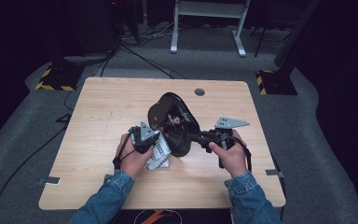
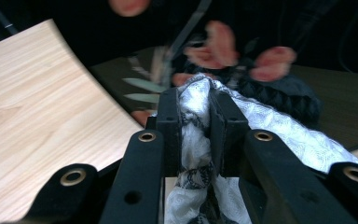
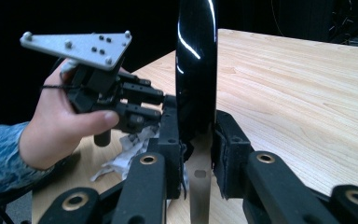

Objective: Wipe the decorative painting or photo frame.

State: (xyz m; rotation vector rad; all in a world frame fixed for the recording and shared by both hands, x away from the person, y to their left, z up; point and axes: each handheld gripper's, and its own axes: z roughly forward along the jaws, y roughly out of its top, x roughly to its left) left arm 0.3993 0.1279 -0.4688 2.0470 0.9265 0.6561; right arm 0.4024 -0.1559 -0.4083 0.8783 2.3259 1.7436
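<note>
The right gripper (image 1: 204, 136) is clamped on the edge of a glossy black plate (image 1: 175, 119), holding it upright above the middle of the table (image 1: 98, 107); its jaws pinch the rim close, seen edge-on in the right gripper view (image 3: 195, 84). The left gripper (image 1: 157, 138), just left of the plate, grips a bunched white cloth (image 1: 159, 156) tight between its pads (image 2: 169, 126); the cloth (image 2: 196, 140) presses against the plate's dark face (image 2: 140, 79), hanging to the table near the left hand (image 1: 131, 156).
</note>
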